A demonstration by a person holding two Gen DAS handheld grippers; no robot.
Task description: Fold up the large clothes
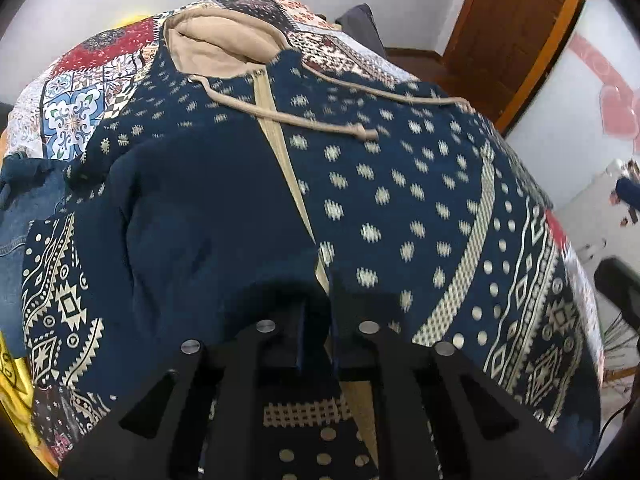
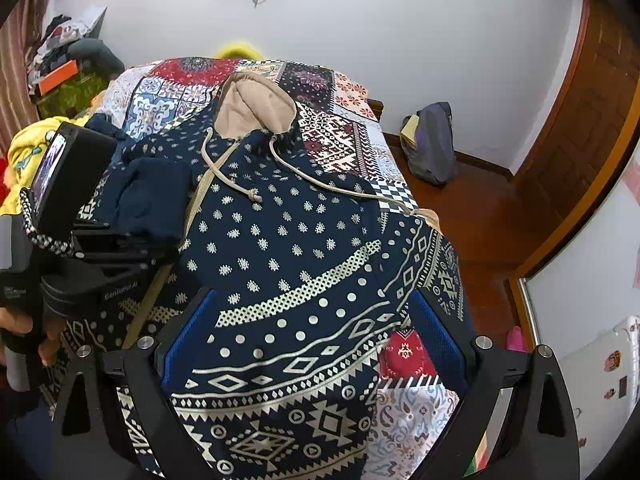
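This was a bedroom in a home. A bed spread with a patchwork quilt (image 2: 340, 140) filled the middle, a backpack (image 2: 432, 144) leaned against the plain white wall (image 2: 380, 32), a wooden door (image 2: 592, 120) stood at the right, and clothes lay heaped (image 2: 64, 52) in the corner.

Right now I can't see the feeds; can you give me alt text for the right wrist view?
A navy patterned hoodie lies face up across a patchwork bedspread, tan hood toward the far wall. The right tongs stand wide open over its lower hem, gripping nothing. At left, the left tongs are nearly shut on the folded-in plain navy sleeve.
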